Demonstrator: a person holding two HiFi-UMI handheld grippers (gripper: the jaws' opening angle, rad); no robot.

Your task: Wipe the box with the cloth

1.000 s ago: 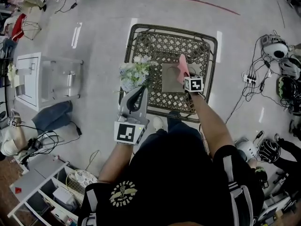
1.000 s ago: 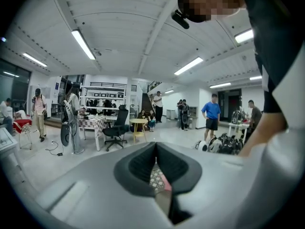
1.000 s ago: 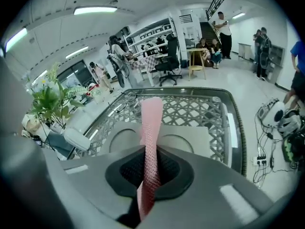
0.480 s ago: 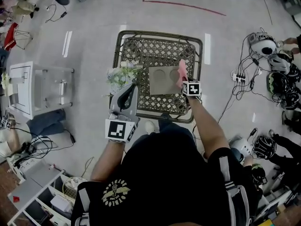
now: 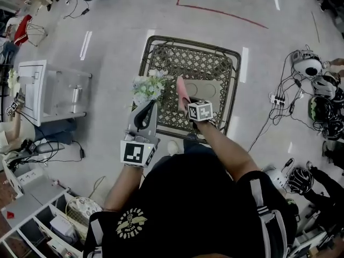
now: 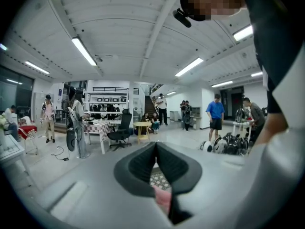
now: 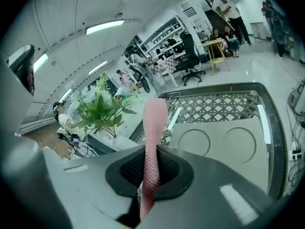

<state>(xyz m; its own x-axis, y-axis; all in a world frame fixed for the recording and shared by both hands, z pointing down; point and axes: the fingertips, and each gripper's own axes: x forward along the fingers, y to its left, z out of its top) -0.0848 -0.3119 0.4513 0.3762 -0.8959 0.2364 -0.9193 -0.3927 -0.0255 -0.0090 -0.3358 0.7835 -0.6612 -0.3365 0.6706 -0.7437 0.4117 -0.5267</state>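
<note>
The right gripper (image 5: 186, 101) has its jaws pressed together on the pink cloth (image 7: 153, 128), which stands up from the pinch as a narrow strip. The flat grey box (image 5: 207, 92), with two round recesses in its top, lies on the metal lattice table (image 5: 237, 84). Its long axis runs left to right. From the right gripper the box lies to the right and slightly farther away, so the cloth hangs at or just beside the box's left end, not over its middle. Whether the cloth touches the surface cannot be told. The next wipe would probably run rightward along that long axis. The left gripper (image 5: 148, 106) hovers at the table's near-left edge beside the white flowers (image 5: 148, 87), its jaw tips closed on nothing. It is farther from the box than the right one.
</note>
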